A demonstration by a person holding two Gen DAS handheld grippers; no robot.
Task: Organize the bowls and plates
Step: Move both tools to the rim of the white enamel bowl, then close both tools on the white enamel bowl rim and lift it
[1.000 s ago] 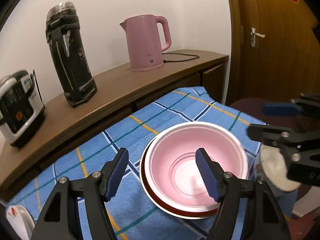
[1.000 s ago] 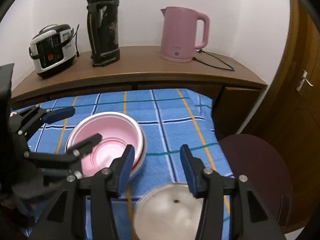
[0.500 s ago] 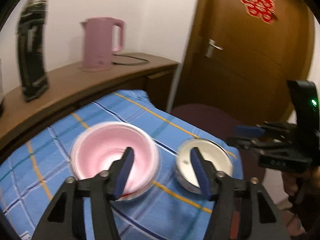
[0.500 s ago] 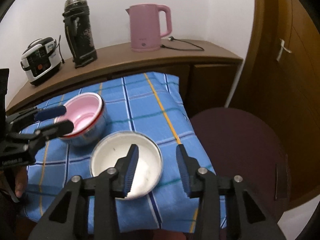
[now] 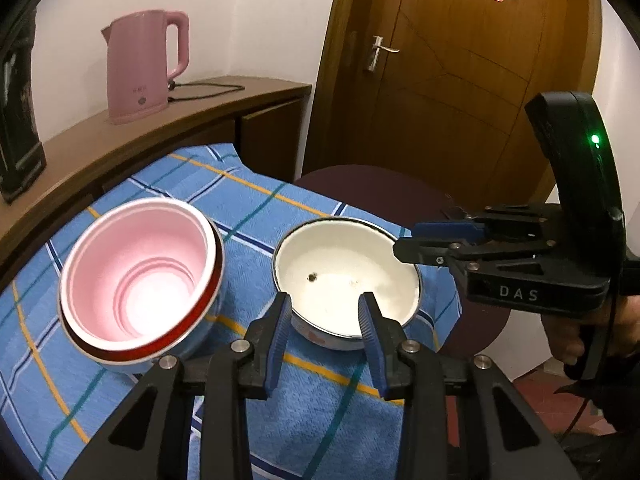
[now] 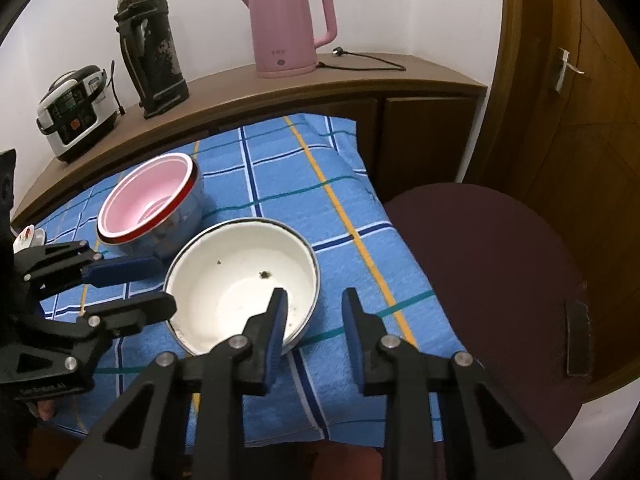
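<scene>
Centrally on the blue checked tablecloth [image 6: 280, 168] sits the white enamel bowl [image 6: 240, 280], beside a pink bowl nested in a red-rimmed steel bowl [image 6: 150, 196]. Each closing gripper straddles its rim: left gripper [image 5: 324, 312] nearside, right gripper [image 6: 314, 308] opposite, neither visibly pinching it.

We see a glossy white enamel bowl [image 6: 240, 280] on soft woven checked cloth [image 6: 348, 200]; beside the bowl, a shiny metal bowl [image 6: 176, 216] with smooth pink plastic liner [image 5: 136, 264]; behind, a polished wood counter [image 6: 360, 80].
</scene>
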